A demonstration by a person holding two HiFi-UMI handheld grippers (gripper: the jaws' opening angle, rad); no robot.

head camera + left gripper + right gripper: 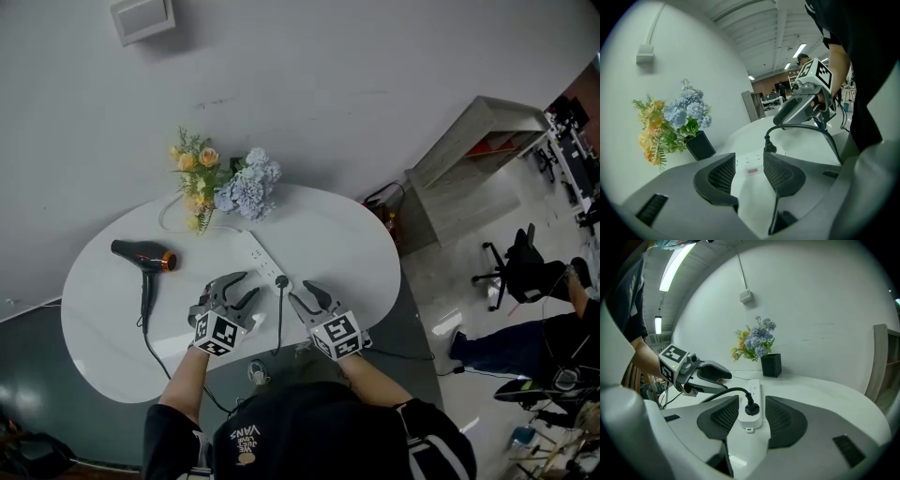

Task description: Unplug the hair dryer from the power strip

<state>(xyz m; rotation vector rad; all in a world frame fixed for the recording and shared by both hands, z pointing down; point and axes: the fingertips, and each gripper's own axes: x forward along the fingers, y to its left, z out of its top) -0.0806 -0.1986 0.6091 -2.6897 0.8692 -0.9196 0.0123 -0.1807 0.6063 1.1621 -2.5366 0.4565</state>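
**A:** Left gripper (246, 287) hangs above the white table (352, 246), fingers spread wide and pinching nothing. The white power strip (265, 259) shows through the gap just ahead of them.

**B:** And the right gripper (305, 292)?

**A:** Spread as well. The black plug (751, 408) is seated in the strip's near end, right between its fingers, and neither pad touches it.

**B:** The cord?

**A:** The black cord (724, 392) arcs off the plug, over the inner finger, toward the left gripper.

**B:** Where's the hair dryer?

**A:** The hair dryer (142, 255) lies flat, well outside the left fingers. The flowers (225, 183) stand far beyond both sets of fingertips, past the strip's far end.
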